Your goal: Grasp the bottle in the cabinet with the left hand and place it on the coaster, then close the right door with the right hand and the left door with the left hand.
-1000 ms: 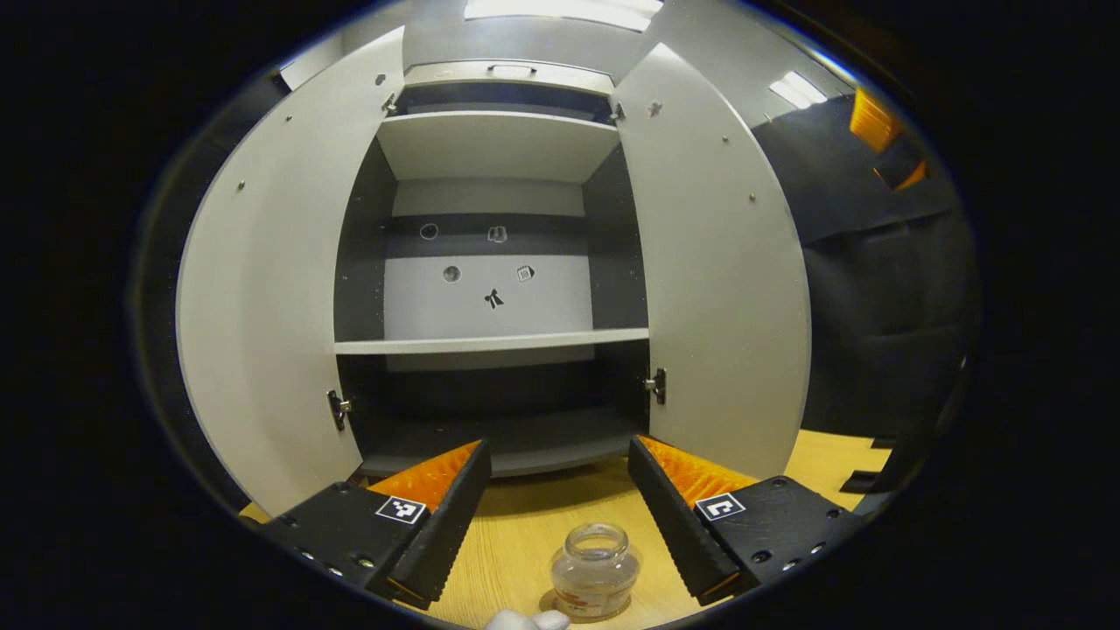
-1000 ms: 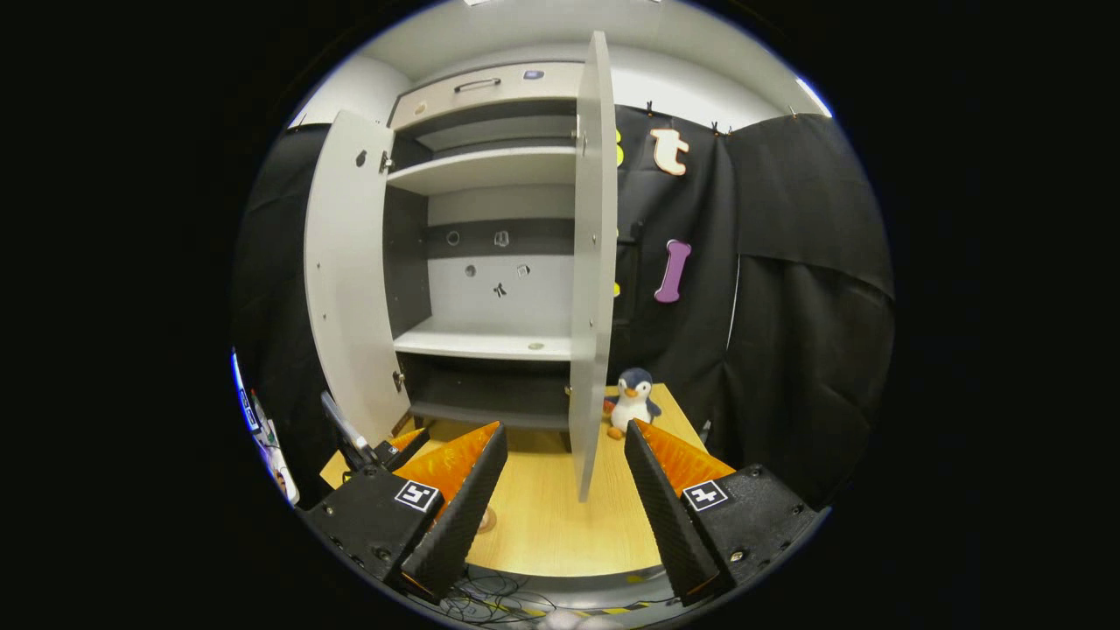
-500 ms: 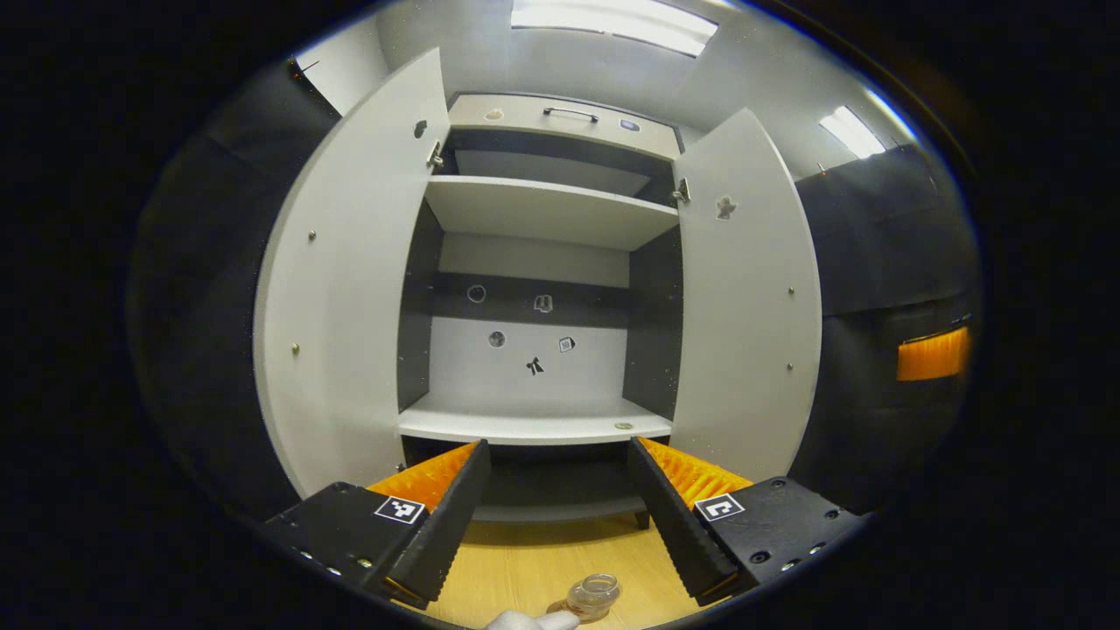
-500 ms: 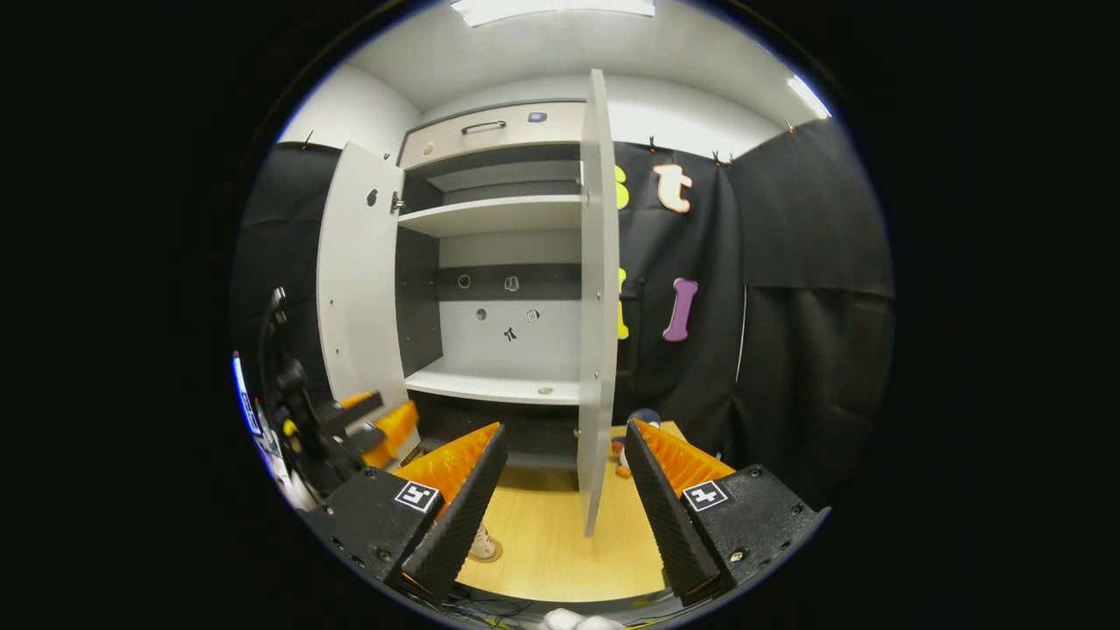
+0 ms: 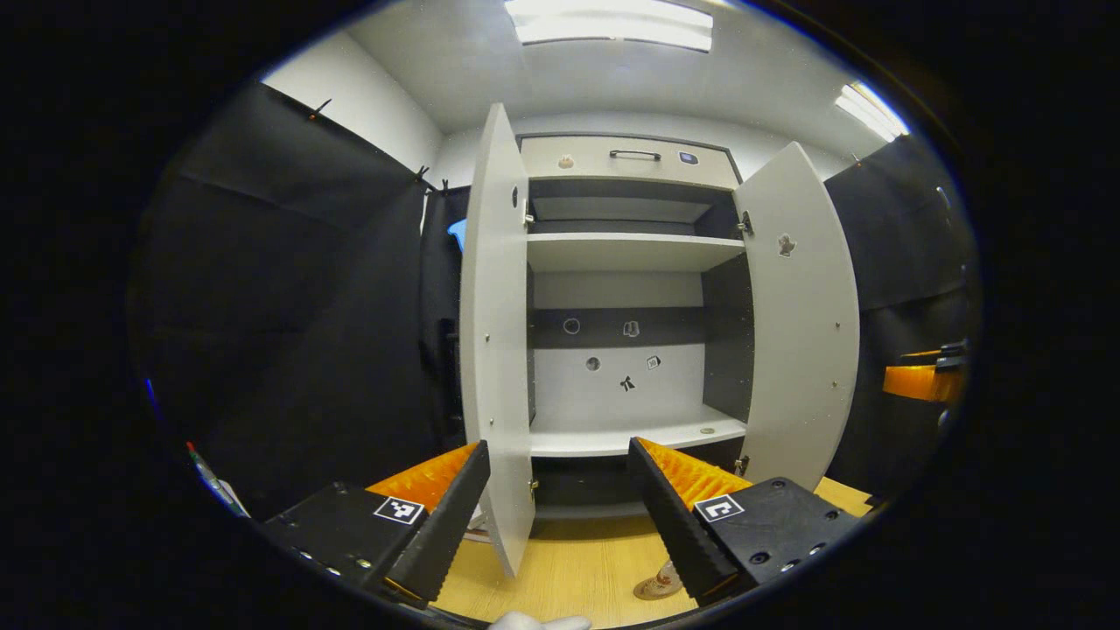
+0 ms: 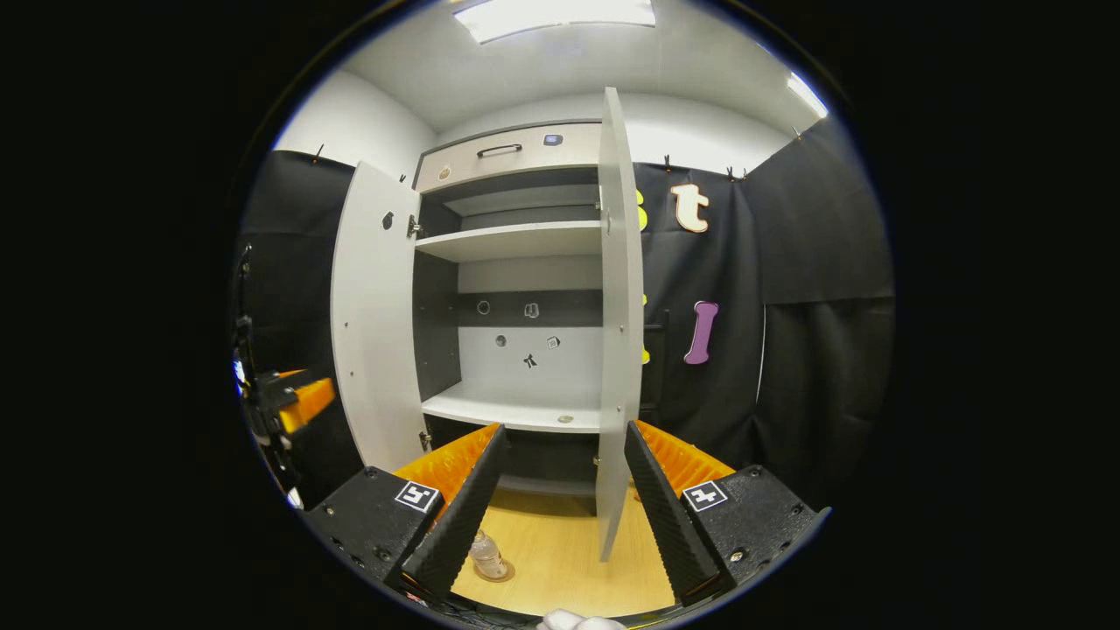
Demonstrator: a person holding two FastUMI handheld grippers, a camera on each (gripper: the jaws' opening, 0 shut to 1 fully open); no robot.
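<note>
The small clear bottle (image 6: 484,553) stands on a round coaster (image 6: 499,574) on the wooden table in front of the cabinet. In the left gripper view the bottle (image 5: 662,580) peeks out beside my right-hand finger. Both cabinet doors stand open. The left door (image 5: 494,350) is edge-on between the fingers of my left gripper (image 5: 556,455), which is open and holds nothing. The right door (image 6: 617,332) is edge-on between the fingers of my right gripper (image 6: 563,433), open too. Each gripper is still short of its door.
The cabinet shelves (image 5: 626,433) are bare except for a small round disc (image 6: 565,419). The left gripper (image 6: 297,398) shows at the left of the right gripper view, and the right gripper (image 5: 919,381) at the right of the left gripper view. Black cloth surrounds the booth.
Both grippers rose and drew back from the table. The left one swung left, so the left door turned edge-on and the bottle slid to the lower right. The toy penguin dropped from sight.
</note>
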